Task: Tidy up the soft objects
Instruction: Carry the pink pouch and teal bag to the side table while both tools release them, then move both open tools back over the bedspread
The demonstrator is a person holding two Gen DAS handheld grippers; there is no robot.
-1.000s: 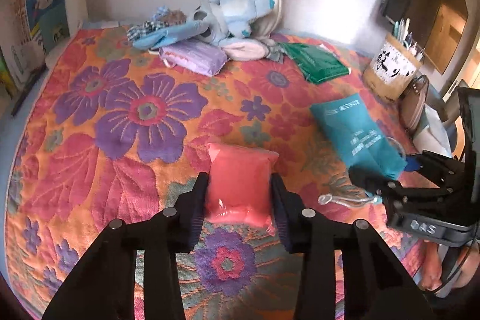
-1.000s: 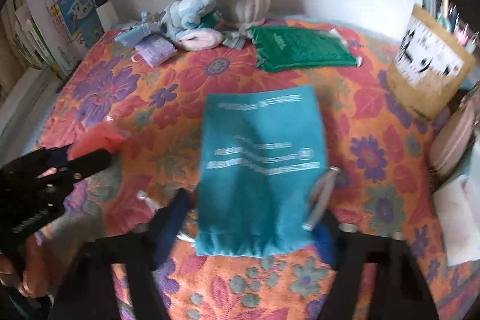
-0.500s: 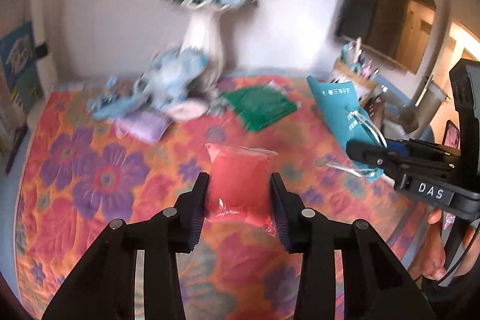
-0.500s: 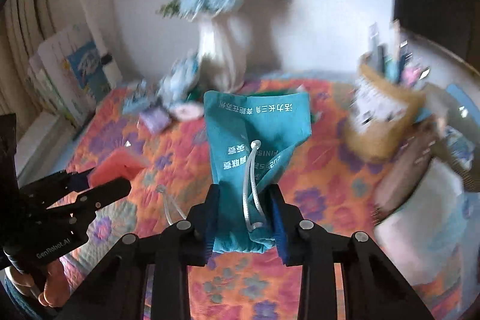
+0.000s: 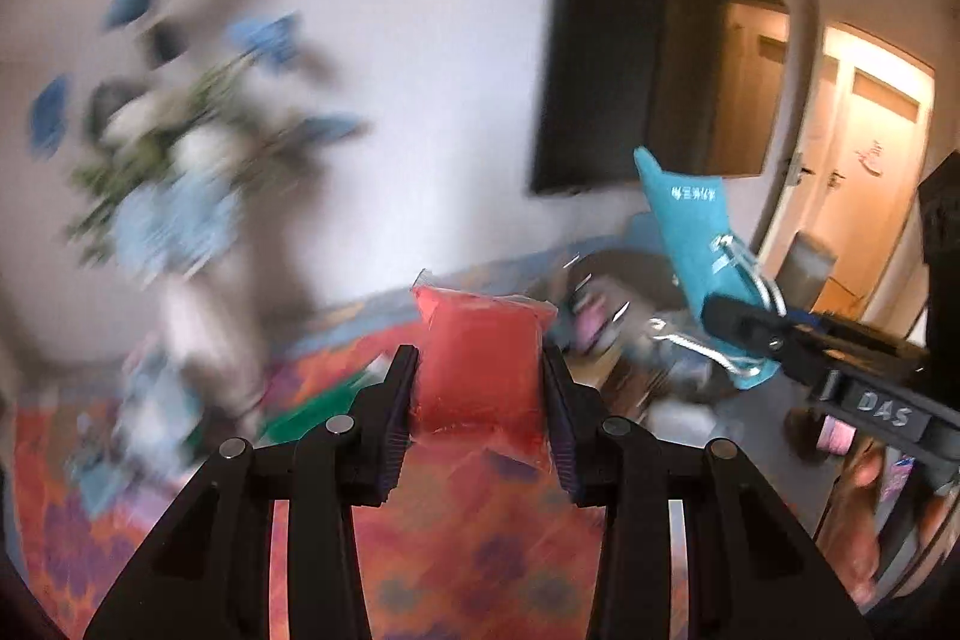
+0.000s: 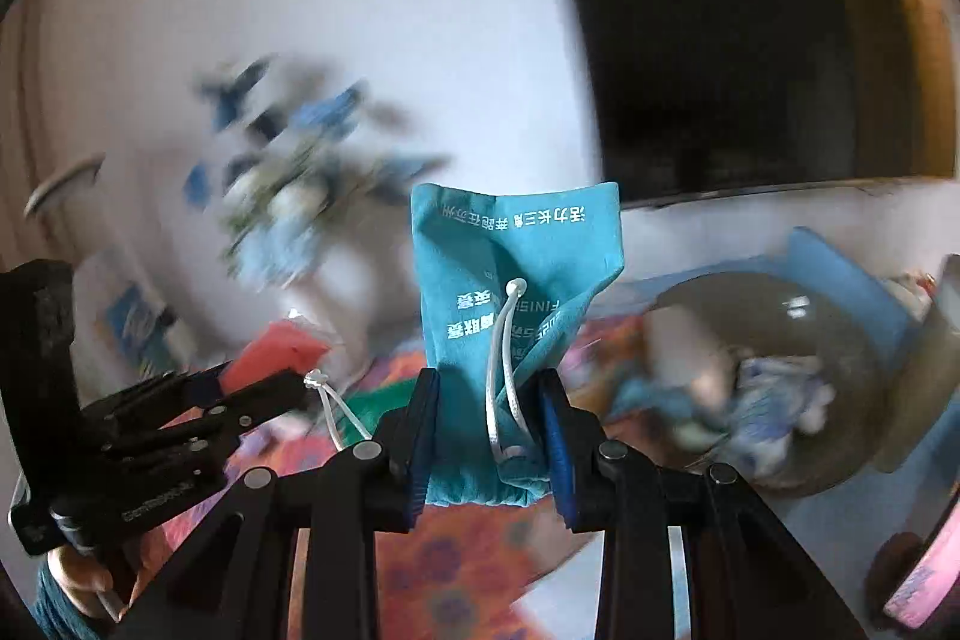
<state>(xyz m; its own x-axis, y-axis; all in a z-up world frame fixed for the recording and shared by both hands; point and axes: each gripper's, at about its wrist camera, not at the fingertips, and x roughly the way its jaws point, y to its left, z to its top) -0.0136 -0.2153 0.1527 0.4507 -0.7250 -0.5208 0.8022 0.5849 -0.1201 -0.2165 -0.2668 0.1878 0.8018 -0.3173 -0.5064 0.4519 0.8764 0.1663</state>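
My left gripper (image 5: 479,403) is shut on a red soft pouch (image 5: 480,358), held in the air above the flowered cloth (image 5: 456,568). My right gripper (image 6: 487,439) is shut on a teal drawstring bag (image 6: 516,280) whose white cords (image 6: 501,376) hang down its front. In the left wrist view the right gripper (image 5: 729,313) shows at the right with the teal bag (image 5: 690,232) standing up from it. Seen from the right wrist, the left gripper (image 6: 282,388) is at the left with the red pouch (image 6: 273,349).
A blurred white vase with blue flowers (image 5: 180,196) stands at the back left. A green packet (image 5: 312,409) lies on the cloth. A round container with cloth items (image 6: 768,382) sits to the right. A dark screen (image 5: 636,58) hangs on the wall.
Both grippers have risen from the cloth, lifting the red pouch and the teal bag, and swung toward the right. The right jaws closed on the teal bag.
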